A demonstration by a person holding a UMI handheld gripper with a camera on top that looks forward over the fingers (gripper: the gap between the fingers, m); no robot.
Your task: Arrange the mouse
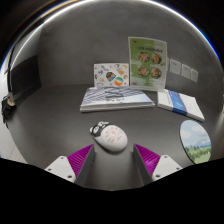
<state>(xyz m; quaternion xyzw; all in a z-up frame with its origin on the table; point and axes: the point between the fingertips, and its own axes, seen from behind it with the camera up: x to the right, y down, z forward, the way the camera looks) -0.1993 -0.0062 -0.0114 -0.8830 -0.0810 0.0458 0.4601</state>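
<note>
A white computer mouse (pixel 108 136) with a pinkish pattern and a dark front part lies on the grey table (pixel 60 120). It sits just ahead of my gripper (pixel 112 158), in line with the gap between the two fingers. The fingers (pixel 76 160) with their magenta pads stand wide apart and hold nothing. The mouse rests on the table and does not touch either pad.
A stack of books or magazines (pixel 118 98) lies beyond the mouse. An upright card (pixel 111 74) and a taller booklet (pixel 149 60) stand behind it. A blue-edged book (pixel 181 103) and a round mouse mat (pixel 195 141) lie to the right. A dark device (pixel 20 72) stands at the far left.
</note>
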